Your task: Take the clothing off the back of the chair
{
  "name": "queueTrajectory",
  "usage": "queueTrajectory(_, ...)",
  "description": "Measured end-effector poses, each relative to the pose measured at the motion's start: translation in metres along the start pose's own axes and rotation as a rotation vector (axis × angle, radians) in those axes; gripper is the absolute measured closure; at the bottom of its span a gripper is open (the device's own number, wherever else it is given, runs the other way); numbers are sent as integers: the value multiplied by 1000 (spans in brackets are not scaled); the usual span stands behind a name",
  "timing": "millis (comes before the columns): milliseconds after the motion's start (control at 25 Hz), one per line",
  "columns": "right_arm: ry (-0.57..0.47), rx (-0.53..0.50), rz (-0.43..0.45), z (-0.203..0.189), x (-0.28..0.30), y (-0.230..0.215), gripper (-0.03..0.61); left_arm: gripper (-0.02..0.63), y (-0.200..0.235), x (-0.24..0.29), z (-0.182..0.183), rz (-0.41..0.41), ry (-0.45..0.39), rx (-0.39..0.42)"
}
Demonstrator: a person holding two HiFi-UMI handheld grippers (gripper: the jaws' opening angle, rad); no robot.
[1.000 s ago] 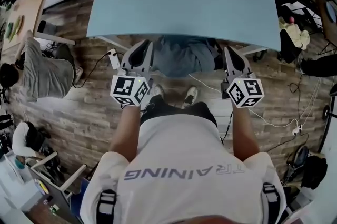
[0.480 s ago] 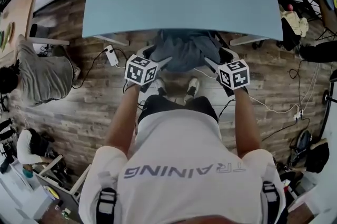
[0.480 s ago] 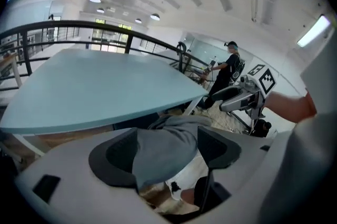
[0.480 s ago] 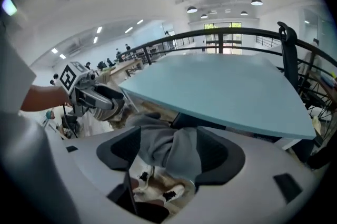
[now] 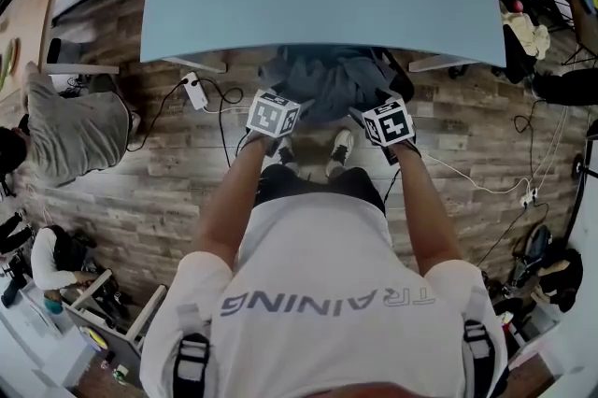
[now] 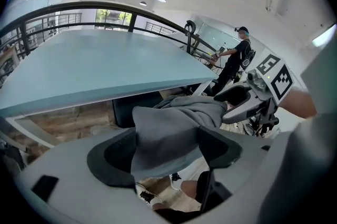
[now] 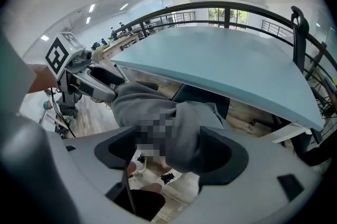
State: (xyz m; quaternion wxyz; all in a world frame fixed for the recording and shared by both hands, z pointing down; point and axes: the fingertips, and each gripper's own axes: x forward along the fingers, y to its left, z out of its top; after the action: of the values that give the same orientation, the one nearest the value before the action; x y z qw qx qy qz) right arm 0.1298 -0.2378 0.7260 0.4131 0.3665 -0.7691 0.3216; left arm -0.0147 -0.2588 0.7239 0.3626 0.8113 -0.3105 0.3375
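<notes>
The grey clothing (image 5: 327,80) is draped over the chair back (image 6: 124,110), long axis crosswise. Its 2 ends are straddled, ungripped, by the left gripper (image 6: 166,152) and right gripper (image 7: 171,152), whose jaws have just been opening wide.

Chair back (image 6: 129,110) mostly out of sight under grey clothing (image 6: 174,128) and table (image 6: 95,65)
</notes>
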Motion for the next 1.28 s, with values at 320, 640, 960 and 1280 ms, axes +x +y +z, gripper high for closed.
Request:
queueTrajectory(320,-8,-108,7,3,1,13,301,382,-19,2,3,5,-21,67)
queueTrajectory(640,-77,-107,-3,19,-5,28,503,532,-23,-11,8,18,-50,64)
queueTrajectory(960,-322,205,120,49,-44,24,525,554,-32,-37,28,-17,-184,-10)
queueTrajectory(1280,-554,299,176,109,-111,27,526,555,-43,-107,104,-5,-453,-6)
